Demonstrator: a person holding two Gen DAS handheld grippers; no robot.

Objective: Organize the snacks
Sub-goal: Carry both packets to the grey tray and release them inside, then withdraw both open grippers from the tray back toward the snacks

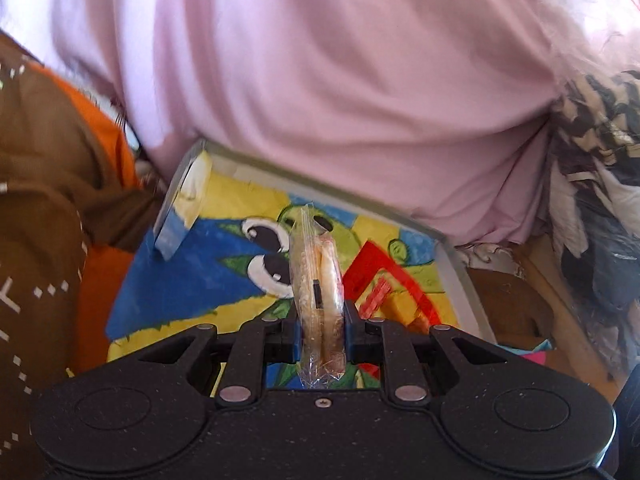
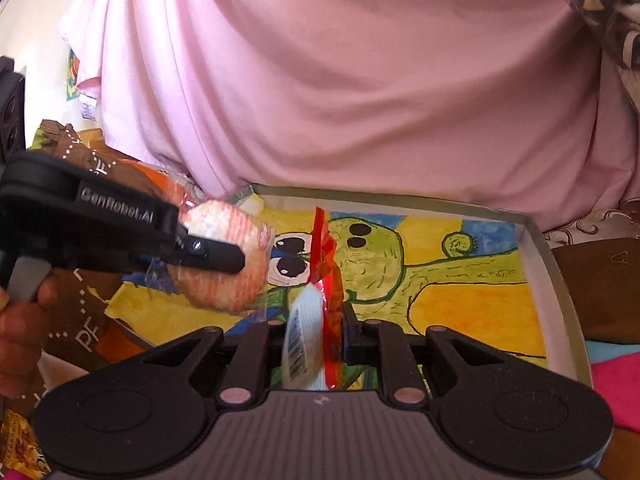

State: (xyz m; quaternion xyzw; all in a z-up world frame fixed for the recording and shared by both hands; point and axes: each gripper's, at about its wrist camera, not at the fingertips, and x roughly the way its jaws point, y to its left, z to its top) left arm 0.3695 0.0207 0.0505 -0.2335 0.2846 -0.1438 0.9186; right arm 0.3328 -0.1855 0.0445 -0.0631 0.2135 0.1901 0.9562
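Note:
My left gripper (image 1: 322, 322) is shut on a clear-wrapped pack of round crackers (image 1: 316, 264), held on edge above a shallow tray (image 1: 460, 280) lined with a bright cartoon picture. In the right wrist view the same cracker pack (image 2: 224, 256) shows side-on at the left, clamped in the left gripper (image 2: 226, 261), with a person's hand (image 2: 20, 320) on the handle. My right gripper (image 2: 316, 326) is shut on a red and white snack packet (image 2: 326, 248) with a barcode, over the middle of the tray (image 2: 560, 280). That red packet (image 1: 376, 296) peeks in beside the crackers.
A small blue and white box (image 1: 182, 204) leans at the tray's far left corner. A brown and orange bag (image 1: 48, 200) lies left of the tray. A person's pink shirt (image 2: 340, 80) fills the space just behind the tray. Pink cloth (image 2: 616, 392) lies at the right.

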